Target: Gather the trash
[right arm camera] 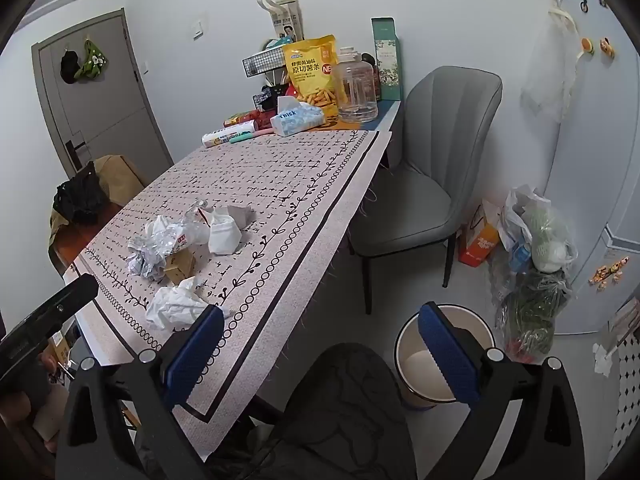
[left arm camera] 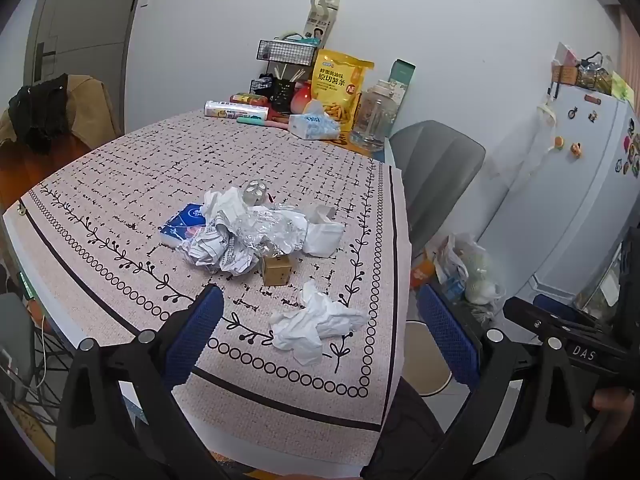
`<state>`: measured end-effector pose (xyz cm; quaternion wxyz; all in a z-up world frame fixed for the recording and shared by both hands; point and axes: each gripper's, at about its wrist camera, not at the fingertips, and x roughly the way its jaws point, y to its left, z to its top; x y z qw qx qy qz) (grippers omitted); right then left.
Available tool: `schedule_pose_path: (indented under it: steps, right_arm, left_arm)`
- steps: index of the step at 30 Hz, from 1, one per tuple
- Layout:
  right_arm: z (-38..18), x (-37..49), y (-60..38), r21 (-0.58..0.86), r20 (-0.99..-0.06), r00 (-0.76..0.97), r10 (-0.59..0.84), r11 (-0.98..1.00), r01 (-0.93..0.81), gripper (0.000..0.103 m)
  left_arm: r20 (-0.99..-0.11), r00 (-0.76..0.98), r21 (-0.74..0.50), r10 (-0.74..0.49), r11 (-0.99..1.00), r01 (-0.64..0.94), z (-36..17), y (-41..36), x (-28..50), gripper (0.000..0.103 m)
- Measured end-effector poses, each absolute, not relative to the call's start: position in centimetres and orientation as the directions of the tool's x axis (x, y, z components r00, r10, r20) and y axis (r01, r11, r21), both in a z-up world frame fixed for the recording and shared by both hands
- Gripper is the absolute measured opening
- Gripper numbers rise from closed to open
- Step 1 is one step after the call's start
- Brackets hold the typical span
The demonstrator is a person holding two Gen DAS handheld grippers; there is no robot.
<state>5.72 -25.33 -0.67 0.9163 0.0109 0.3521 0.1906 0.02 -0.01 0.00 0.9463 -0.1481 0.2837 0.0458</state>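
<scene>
A heap of trash lies mid-table on the patterned cloth (left arm camera: 120, 184): crumpled paper (left arm camera: 224, 250), shiny foil wrap (left arm camera: 262, 228), a blue tissue pack (left arm camera: 182, 226), a small cardboard box (left arm camera: 276, 270) and a white paper bag (left arm camera: 325, 234). A loose white tissue (left arm camera: 316, 326) lies nearer the table's front edge. My left gripper (left arm camera: 324, 334) hangs open just short of that tissue and holds nothing. My right gripper (right arm camera: 322, 356) is open and empty past the table's corner, above a person's dark lap. A round waste bin (right arm camera: 416, 368) stands on the floor beside it. The right wrist view shows the same tissue (right arm camera: 172, 306) and paper (right arm camera: 150, 248).
A grey chair (right arm camera: 424, 184) stands at the table's right side. Plastic bags (right arm camera: 532, 248) and an orange box (right arm camera: 478, 242) sit on the floor by the white fridge (left arm camera: 580, 184). A snack bag (left arm camera: 340, 88), tissue box (left arm camera: 314, 124) and clear jar (left arm camera: 374, 120) crowd the far end.
</scene>
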Motion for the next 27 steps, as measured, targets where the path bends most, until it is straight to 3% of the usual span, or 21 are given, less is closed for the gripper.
schedule_pose_path:
  steps: [27]
  right_arm:
    - [-0.55,5.71,-25.86,0.137,-0.631,0.699,0.337,0.935,-0.327,0.095]
  left_arm:
    - [-0.542,0.841,-0.256,0.000,0.952,-0.165,-0.11,-0.43,0.31,0.097]
